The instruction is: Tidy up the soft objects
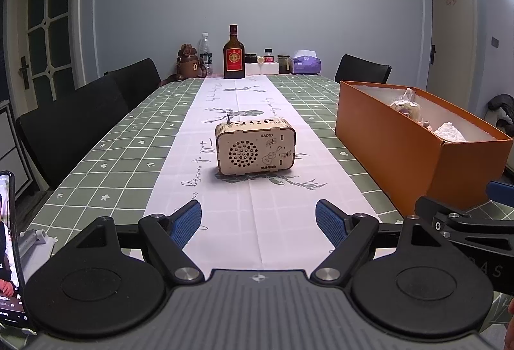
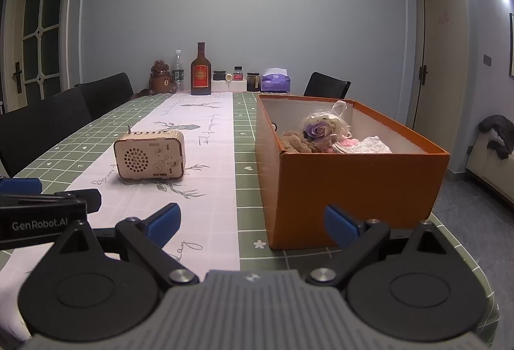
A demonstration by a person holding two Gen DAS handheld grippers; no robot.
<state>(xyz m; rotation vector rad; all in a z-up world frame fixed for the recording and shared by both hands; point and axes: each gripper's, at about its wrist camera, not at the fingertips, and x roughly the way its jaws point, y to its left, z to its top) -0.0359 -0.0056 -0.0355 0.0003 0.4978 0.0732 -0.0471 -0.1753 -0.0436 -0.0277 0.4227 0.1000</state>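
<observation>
Soft objects lay in the orange box, partly hidden by its walls.
Left gripper and right gripper hovered low over the counter, both wide apart and empty.

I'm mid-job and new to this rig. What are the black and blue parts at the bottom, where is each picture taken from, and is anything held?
Each picture comes from a camera on a hand-held gripper, looking along its two blue-padded fingers. The left hand-held gripper faces a wooden radio on the table. The right hand-held gripper faces an orange box holding soft items: a purple fabric flower, a brown plush and white lace. Both grippers are open and hold nothing.
</observation>
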